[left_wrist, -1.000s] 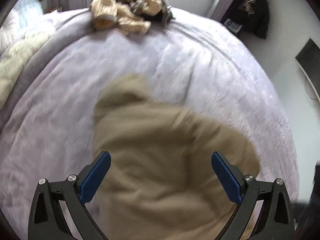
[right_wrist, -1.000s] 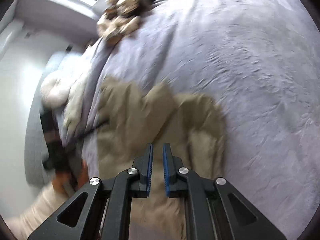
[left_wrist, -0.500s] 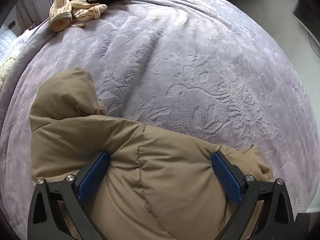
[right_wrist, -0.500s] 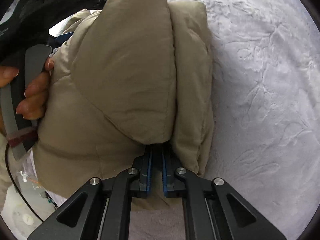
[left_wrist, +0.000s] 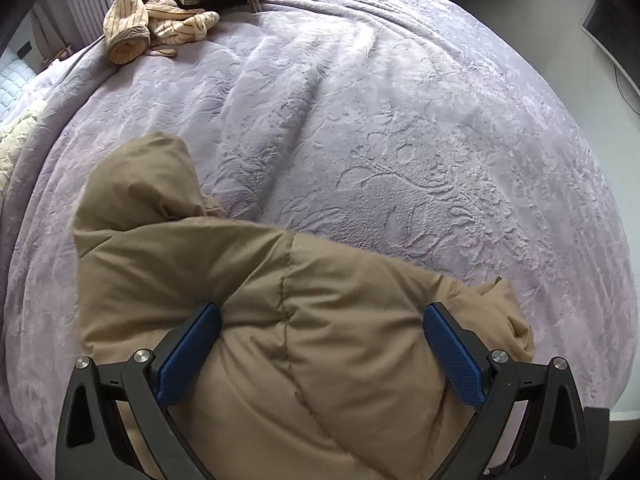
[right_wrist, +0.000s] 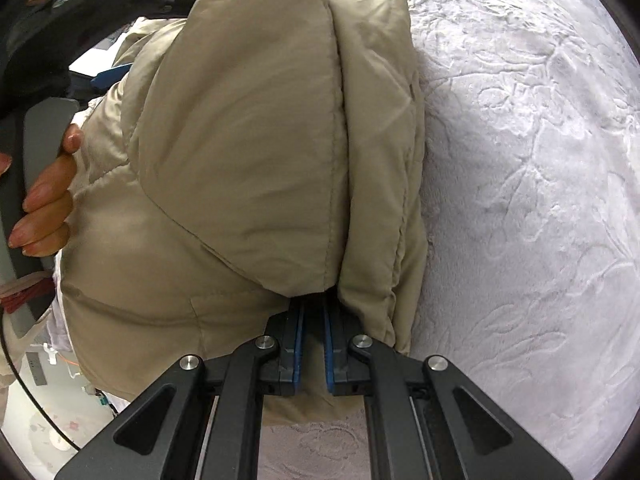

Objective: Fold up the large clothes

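We find the bed (left_wrist: 400, 128) bearing the tan padded jacket (left_wrist: 300, 320) at its near edge, its length running ahead of both tools. The left gripper (left_wrist: 320, 356) straddles it, jaws wide; the right gripper (right_wrist: 311, 320) is closed at its folded end.

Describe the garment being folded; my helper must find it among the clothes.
On the lavender bedspread, look at the near edge. The tan puffer jacket lies there, plain and quilted, unlike the striped clothes heap at the far corner.

Both wrist views steeply down, close over tan jacket (left_wrist: 304, 320), bed (left_wrist: 400, 120)
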{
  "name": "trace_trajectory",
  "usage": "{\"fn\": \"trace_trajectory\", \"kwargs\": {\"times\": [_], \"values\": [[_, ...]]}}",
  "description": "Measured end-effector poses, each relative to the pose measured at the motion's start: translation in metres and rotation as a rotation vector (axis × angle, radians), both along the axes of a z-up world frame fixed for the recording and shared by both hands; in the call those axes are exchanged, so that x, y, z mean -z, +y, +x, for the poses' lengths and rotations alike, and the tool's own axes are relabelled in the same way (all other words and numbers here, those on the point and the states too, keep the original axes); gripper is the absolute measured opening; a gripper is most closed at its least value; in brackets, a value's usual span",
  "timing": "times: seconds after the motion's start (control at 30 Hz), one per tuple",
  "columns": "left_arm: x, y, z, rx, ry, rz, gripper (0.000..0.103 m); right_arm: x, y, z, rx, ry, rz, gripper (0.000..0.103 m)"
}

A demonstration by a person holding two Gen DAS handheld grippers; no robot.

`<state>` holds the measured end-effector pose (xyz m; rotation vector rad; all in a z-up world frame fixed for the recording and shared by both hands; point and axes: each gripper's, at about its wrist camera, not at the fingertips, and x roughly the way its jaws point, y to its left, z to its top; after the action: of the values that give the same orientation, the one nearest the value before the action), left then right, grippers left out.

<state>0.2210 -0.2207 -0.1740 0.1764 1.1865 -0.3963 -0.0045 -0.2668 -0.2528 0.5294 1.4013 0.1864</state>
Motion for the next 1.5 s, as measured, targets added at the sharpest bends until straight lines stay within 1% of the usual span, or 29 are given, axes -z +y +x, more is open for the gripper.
{"fn": "trace_trajectory", "kwargs": {"times": [0.17, 0.2, 0.27, 0.33, 0.47, 0.5, 0.53, 0.57, 0.6, 0.63, 0.67, 0.7, 0.77, 0.8, 0.87, 0.9, 0.97, 1.03, 1.07, 1.13, 1.17, 1.23, 1.3, 1.37, 1.5], "values": [[-0.026, 0.026, -0.021, -0.028, -0.018, 0.011, 0.101, -0.004, -0.012, 0.0, 0.016, 0.021, 0.013, 0.007], [-0.031, 0.032, -0.026, -0.032, -0.02, 0.01, 0.101, -0.007, -0.014, 0.0, 0.016, 0.028, 0.017, 0.008], [-0.044, 0.051, -0.042, -0.052, -0.034, 0.009, 0.101, -0.014, -0.016, -0.001, 0.013, 0.035, 0.017, 0.011], [-0.052, 0.067, -0.055, -0.06, -0.039, 0.004, 0.101, -0.024, -0.016, -0.002, -0.001, 0.039, 0.002, 0.011], [-0.068, 0.107, -0.096, -0.092, -0.054, 0.02, 0.101, -0.037, -0.018, -0.005, -0.014, 0.06, -0.017, 0.012], [-0.07, 0.116, -0.106, -0.102, -0.053, 0.017, 0.101, -0.041, -0.018, -0.007, -0.015, 0.067, -0.022, 0.014], [-0.072, 0.124, -0.114, -0.111, -0.05, 0.015, 0.101, -0.046, -0.018, -0.008, -0.019, 0.069, -0.026, 0.017], [-0.075, 0.134, -0.125, -0.125, -0.04, 0.019, 0.101, -0.052, -0.017, -0.01, -0.023, 0.066, -0.025, 0.025], [-0.075, 0.141, -0.133, -0.134, -0.026, 0.02, 0.101, -0.059, -0.017, -0.013, -0.031, 0.061, -0.024, 0.042], [-0.076, 0.146, -0.14, -0.141, -0.012, 0.02, 0.101, -0.065, -0.016, -0.015, -0.04, 0.056, -0.026, 0.052], [-0.078, 0.153, -0.148, -0.149, 0.002, 0.019, 0.102, -0.072, -0.012, -0.02, -0.05, 0.046, -0.035, 0.066], [-0.081, 0.159, -0.156, -0.164, 0.003, 0.024, 0.102, -0.083, -0.009, -0.025, -0.063, 0.035, -0.051, 0.073], [-0.09, 0.168, -0.173, -0.189, -0.02, 0.027, 0.102, -0.1, -0.006, -0.029, -0.078, 0.02, -0.072, 0.077], [-0.095, 0.17, -0.179, -0.192, -0.034, 0.019, 0.102, -0.108, -0.004, -0.031, -0.08, 0.009, -0.086, 0.082], [-0.112, 0.178, -0.193, -0.208, -0.072, -0.016, 0.102, -0.13, 0.001, -0.037, -0.077, -0.011, -0.118, 0.084], [-0.117, 0.178, -0.196, -0.214, -0.081, -0.023, 0.102, -0.14, 0.003, -0.039, -0.072, -0.032, -0.134, 0.089], [-0.131, 0.184, -0.205, -0.232, -0.108, -0.059, 0.102, -0.162, 0.009, -0.05, -0.051, -0.083, -0.173, 0.09], [-0.144, 0.19, -0.208, -0.255, -0.123, -0.094, 0.102, -0.176, 0.013, -0.055, -0.026, -0.123, -0.204, 0.091], [-0.148, 0.192, -0.207, -0.264, -0.127, -0.098, 0.102, -0.187, 0.012, -0.058, -0.002, -0.149, -0.228, 0.091], [-0.158, 0.195, -0.207, -0.289, -0.148, -0.071, 0.102, -0.198, 0.015, -0.061, 0.032, -0.172, -0.269, 0.094], [-0.163, 0.196, -0.209, -0.3, -0.169, -0.038, 0.102, -0.205, 0.015, -0.062, 0.046, -0.189, -0.298, 0.103], [-0.171, 0.197, -0.211, -0.313, -0.199, 0.018, 0.102, -0.22, 0.017, -0.064, 0.068, -0.236, -0.336, 0.103], [-0.178, 0.196, -0.213, -0.316, -0.215, 0.061, 0.102, -0.234, 0.017, -0.067, 0.08, -0.263, -0.346, 0.103], [-0.184, 0.196, -0.215, -0.319, -0.209, 0.058, 0.102, -0.245, 0.02, -0.069, 0.089, -0.283, -0.367, 0.103], [-0.194, 0.194, -0.22, -0.334, -0.212, 0.064, 0.102, -0.268, 0.027, -0.072, 0.096, -0.339, -0.441, 0.103]]}}
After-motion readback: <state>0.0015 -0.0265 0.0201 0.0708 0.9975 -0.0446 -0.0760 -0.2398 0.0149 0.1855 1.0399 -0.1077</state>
